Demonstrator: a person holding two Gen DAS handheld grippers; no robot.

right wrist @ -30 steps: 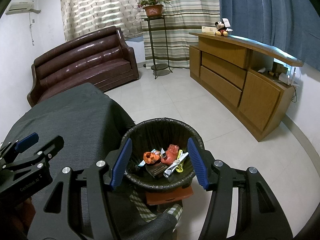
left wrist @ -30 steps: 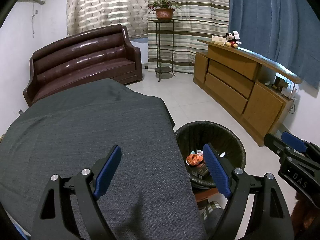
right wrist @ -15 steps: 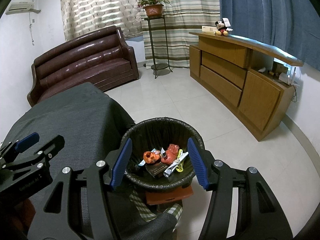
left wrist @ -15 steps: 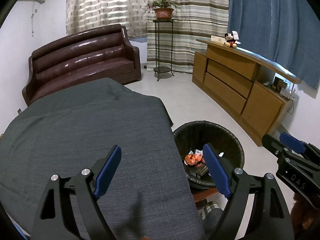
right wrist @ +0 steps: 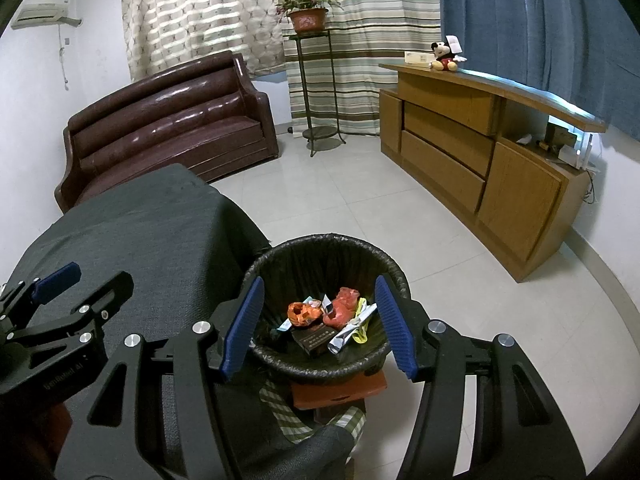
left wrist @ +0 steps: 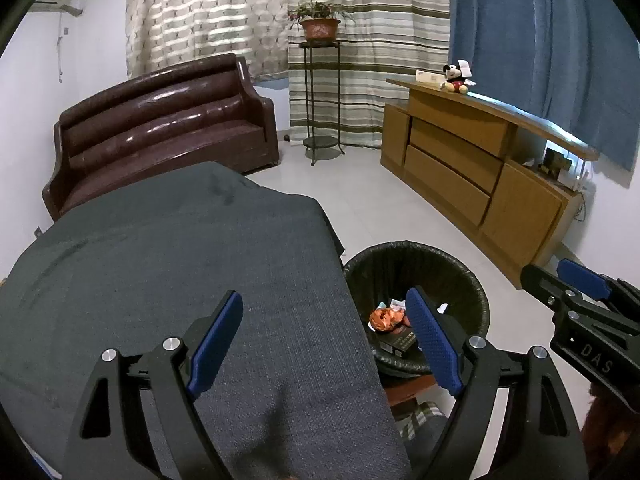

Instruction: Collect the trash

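Observation:
A black-lined trash bin (right wrist: 328, 242) stands beside a table under a dark grey cloth (left wrist: 180, 272). In it lie an orange wrapper (right wrist: 302, 314), a red wrapper (right wrist: 345, 307), a dark box (right wrist: 316, 338) and a silvery wrapper (right wrist: 352, 330). My right gripper (right wrist: 319, 281) hovers over the bin, open, with nothing between its blue pads. My left gripper (left wrist: 324, 300) is open and empty above the table's right edge, its right finger over the bin (left wrist: 416, 264). Each gripper shows at the edge of the other's view: the left gripper (right wrist: 80, 285) and the right gripper (left wrist: 560, 278).
The bin rests on a red-orange stool (right wrist: 338, 392) with checked cloth (right wrist: 296, 416) below. A brown leather sofa (left wrist: 160, 132) stands behind the table. A plant stand (left wrist: 320, 96) is at the curtains, and a wooden sideboard (left wrist: 472, 172) along the right wall. Pale floor tiles (right wrist: 440, 264) lie between.
The left wrist view has drifted very slightly. The right gripper has held still over the bin. Both jaws keep the same opening and nothing was picked up or dropped.

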